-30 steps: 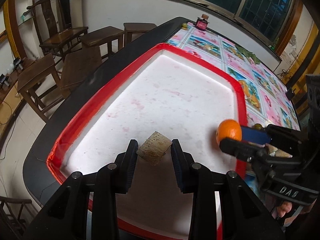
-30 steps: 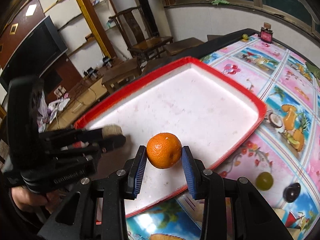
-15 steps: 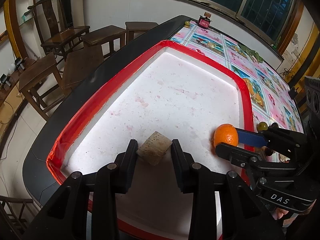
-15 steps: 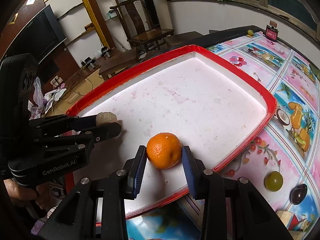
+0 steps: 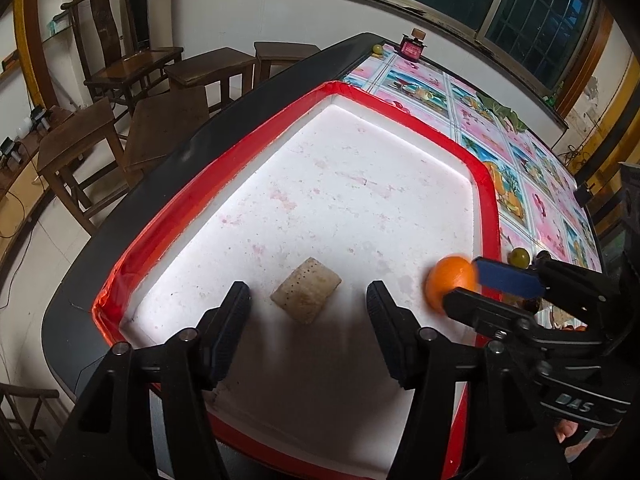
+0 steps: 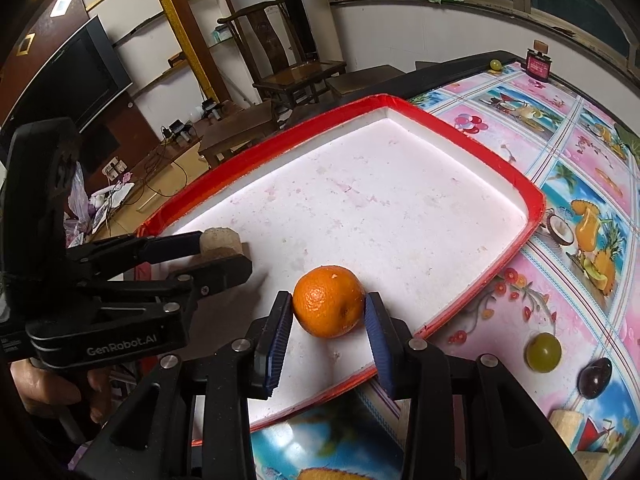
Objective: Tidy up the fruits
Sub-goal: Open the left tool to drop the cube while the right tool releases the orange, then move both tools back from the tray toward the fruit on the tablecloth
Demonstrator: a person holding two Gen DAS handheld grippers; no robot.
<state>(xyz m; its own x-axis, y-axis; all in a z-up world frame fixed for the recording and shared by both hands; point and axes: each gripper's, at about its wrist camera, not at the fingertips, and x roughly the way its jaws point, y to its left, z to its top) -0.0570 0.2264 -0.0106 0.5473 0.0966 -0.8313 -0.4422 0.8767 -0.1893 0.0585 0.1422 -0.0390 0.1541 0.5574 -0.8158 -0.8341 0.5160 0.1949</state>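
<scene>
Orange [image 6: 329, 301] btwn right tool [image 6: 328, 320] pads

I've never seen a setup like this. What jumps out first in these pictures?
The bright orange grabs the eye, sitting between the blue pads of the right hand-held gripper near the front edge of the big white tray with its red rim. Left of it, a tan speckled block lies on the tray between the wide-open fingers of the left hand-held gripper. A green grape and a dark plum sit on the colourful fruit-print tablecloth outside.
</scene>
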